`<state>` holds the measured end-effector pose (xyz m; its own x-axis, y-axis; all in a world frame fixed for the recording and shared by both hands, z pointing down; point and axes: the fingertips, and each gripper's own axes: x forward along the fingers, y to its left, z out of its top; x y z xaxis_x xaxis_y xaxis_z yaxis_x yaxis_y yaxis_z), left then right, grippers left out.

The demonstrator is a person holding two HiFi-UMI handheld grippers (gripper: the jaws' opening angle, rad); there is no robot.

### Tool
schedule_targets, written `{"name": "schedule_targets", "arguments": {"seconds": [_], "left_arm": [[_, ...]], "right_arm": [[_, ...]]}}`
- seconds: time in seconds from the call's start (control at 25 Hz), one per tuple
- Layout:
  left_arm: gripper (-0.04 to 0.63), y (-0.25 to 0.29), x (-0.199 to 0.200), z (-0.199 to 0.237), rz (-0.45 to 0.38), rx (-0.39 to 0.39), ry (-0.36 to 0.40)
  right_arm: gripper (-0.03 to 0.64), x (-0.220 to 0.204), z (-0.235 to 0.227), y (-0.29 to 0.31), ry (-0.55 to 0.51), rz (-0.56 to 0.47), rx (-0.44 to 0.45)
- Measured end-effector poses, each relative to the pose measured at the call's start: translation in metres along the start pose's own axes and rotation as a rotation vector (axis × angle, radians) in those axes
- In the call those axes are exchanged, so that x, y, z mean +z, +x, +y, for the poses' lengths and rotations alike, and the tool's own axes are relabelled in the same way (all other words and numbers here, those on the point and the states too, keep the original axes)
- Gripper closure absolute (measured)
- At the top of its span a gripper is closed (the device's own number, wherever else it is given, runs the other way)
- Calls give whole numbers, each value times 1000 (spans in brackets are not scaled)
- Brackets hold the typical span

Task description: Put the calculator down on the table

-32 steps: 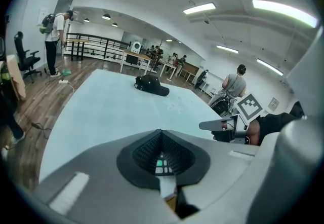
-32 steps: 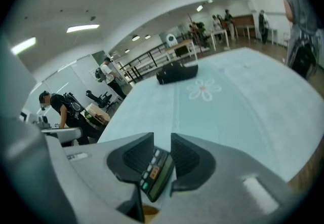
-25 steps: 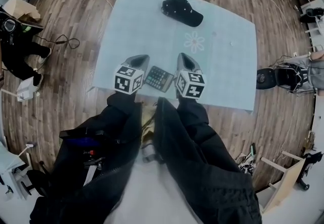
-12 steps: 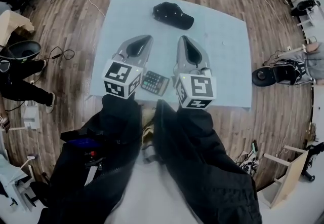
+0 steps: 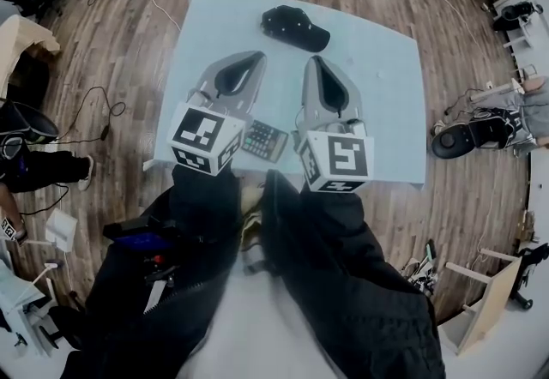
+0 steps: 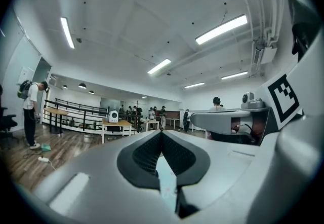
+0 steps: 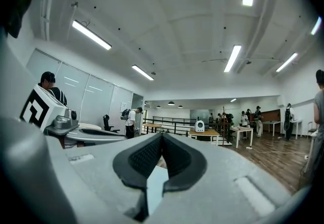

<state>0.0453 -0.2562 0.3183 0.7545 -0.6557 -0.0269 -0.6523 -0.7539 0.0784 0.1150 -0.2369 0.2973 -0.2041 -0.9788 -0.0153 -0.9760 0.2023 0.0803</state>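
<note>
The dark calculator (image 5: 264, 141) lies flat on the pale blue table (image 5: 386, 111), near its front edge, and nothing holds it. Both grippers hang well above the table, pointing level and away from me, and the calculator shows in the gap between them. My left gripper (image 5: 256, 58) is shut and empty, and in the left gripper view its pads (image 6: 152, 149) meet at the tip. My right gripper (image 5: 312, 61) is also shut with nothing in it; its pads (image 7: 174, 154) close together in the right gripper view. Both gripper views look out across the room, not at the table.
A black cap (image 5: 296, 27) lies at the table's far side. Wooden floor surrounds the table, with cables (image 5: 94, 107) and chairs to the left and gear (image 5: 480, 129) to the right. Several people and desks stand far off in the room.
Both grippers have risen from beside the calculator toward the head camera and now look larger. The calculator has stayed where it lay on the table.
</note>
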Motion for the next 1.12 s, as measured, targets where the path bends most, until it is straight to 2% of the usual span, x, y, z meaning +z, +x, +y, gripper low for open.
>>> {"name": "schedule_targets", "arguments": {"seconds": [0.32, 1.12], "left_arm": [[598, 1, 6, -7, -5, -15, 28], [598, 0, 0, -12, 3, -25, 28]], "right_arm": [[621, 2, 0, -1, 14, -9, -12], [623, 3, 4, -8, 6, -27, -34]]}}
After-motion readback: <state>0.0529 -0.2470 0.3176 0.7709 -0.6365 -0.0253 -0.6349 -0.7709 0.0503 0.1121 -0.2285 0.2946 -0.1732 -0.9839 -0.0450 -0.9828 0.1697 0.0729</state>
